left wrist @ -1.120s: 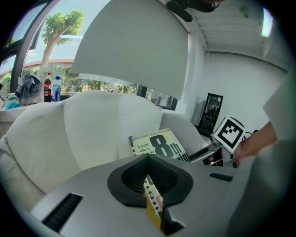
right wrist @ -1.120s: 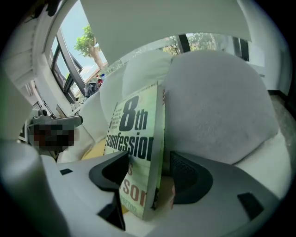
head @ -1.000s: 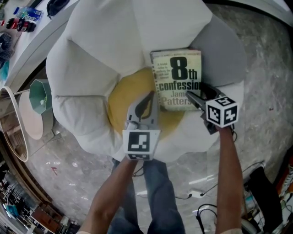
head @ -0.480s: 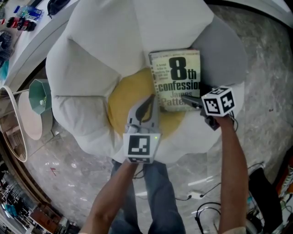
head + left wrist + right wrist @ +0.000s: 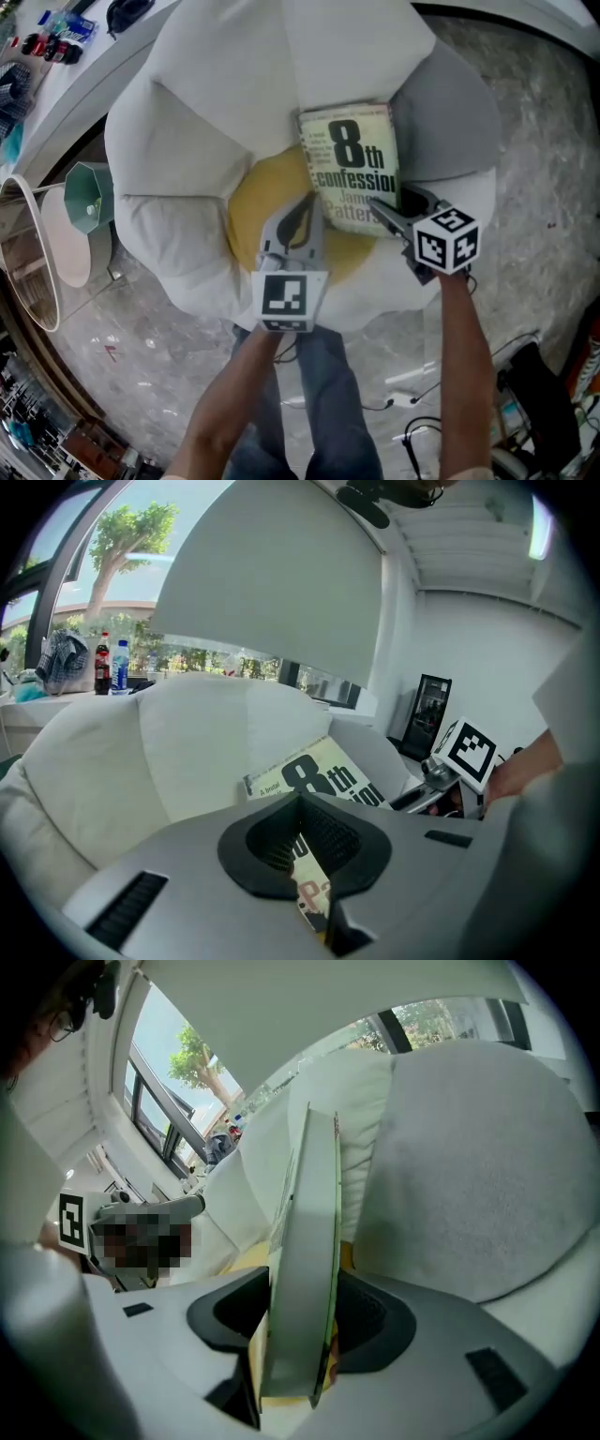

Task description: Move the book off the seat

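Two grippers on my feed: right gripper (image 5: 382, 208) jaws closing on book (image 5: 352, 155) at 5 o'clock corner; left gripper (image 5: 307, 199) jaws together, empty.

In the head view the right hand-held gripper (image 5: 389, 204) (its jaws closing with the book (image 5: 349, 159) between them) covers the book's lower right corner and the end of its lowest printed line. The yellow cushion (image 5: 251, 204) lies partly under the book. The small objects (image 5: 52, 42) on the desk (image 5: 61, 82) at upper left are too small to name.
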`<state>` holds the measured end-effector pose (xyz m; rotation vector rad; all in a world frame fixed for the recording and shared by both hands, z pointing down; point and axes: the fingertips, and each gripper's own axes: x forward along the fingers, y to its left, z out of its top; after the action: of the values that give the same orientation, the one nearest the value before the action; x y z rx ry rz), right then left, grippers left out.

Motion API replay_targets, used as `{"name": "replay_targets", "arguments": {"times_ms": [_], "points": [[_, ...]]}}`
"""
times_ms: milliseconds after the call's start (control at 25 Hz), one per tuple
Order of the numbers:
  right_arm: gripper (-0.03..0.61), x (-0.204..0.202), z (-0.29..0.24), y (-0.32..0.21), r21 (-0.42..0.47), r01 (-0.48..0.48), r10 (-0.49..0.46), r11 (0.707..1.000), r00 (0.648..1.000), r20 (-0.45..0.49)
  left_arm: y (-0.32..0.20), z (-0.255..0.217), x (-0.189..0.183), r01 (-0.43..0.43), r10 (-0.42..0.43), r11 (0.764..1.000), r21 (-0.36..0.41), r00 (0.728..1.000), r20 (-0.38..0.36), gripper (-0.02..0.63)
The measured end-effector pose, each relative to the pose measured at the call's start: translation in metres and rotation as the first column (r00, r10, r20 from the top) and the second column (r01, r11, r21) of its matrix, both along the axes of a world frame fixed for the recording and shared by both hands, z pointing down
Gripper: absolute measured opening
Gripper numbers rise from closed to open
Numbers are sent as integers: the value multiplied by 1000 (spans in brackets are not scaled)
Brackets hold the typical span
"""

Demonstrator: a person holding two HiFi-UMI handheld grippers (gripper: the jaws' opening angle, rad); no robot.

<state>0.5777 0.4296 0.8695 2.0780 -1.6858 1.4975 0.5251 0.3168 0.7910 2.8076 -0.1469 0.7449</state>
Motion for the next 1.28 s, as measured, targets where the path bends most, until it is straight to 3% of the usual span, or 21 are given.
{"name": "replay_targets", "arguments": {"times_ms": [120, 320, 720, 1000, 1280], "points": [[195, -13, -17, -16, 8, -43, 43, 999, 999, -28, -9, -10, -3, 11, -11, 1000, 2, 1000, -7, 0], [183, -29, -26, -39, -73, -137, 130, 988, 987, -98, -20, -29, -11, 22, -22, 1000, 3, 1000, -7, 2], [175, -52, -56, -55, -172, -165, 122, 971, 964, -237, -51, -74, -35, 43, -42, 999, 25, 998, -48, 0], [175, -71, -126, -66, -111, -200, 153, 973, 931, -332, -57, -123, -53, 47, -45, 998, 38, 997, -68, 0], [175, -87, -244, -82, -10, -238, 213, 971, 887, -410, -74, -226, -72, 106, -98, 993, 47, 983, -152, 0]]}}
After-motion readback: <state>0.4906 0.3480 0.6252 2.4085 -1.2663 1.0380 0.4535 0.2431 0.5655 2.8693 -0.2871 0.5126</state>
